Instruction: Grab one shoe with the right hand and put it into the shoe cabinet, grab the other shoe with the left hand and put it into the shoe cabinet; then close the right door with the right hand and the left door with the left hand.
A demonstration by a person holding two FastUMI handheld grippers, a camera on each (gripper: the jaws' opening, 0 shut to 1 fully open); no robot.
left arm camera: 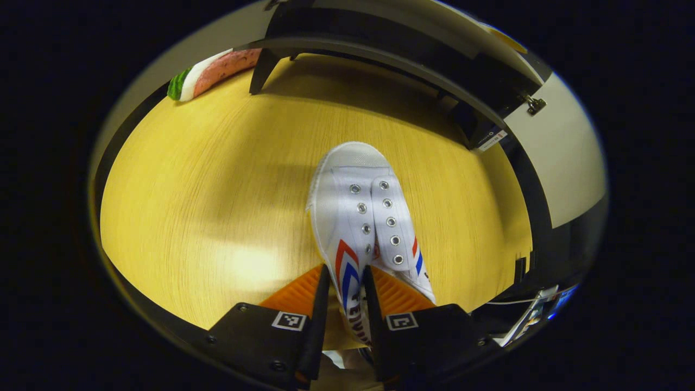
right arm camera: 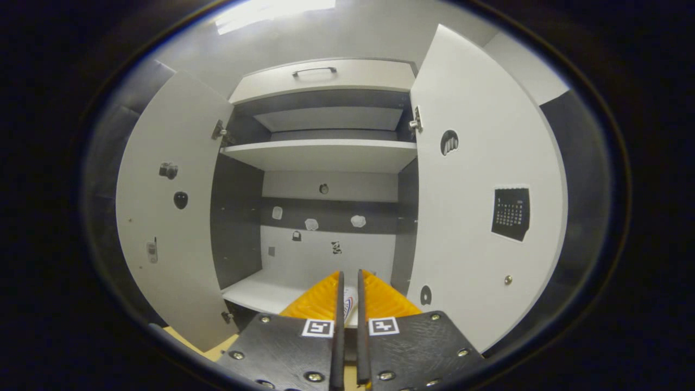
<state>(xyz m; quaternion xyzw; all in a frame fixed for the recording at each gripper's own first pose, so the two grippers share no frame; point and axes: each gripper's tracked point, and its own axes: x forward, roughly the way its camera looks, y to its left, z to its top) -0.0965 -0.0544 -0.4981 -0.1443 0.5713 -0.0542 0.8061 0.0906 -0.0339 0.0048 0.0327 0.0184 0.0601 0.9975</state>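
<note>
One white shoe on wooden floor, toe away; left gripper nearly shut, both fingers pinching shoe's side wall. Right gripper narrowed to slit, gripping edge of second shoe, faces shoe cabinet. Two doors, left door and right door, open. Two shelves visible, one drawer above.
</note>
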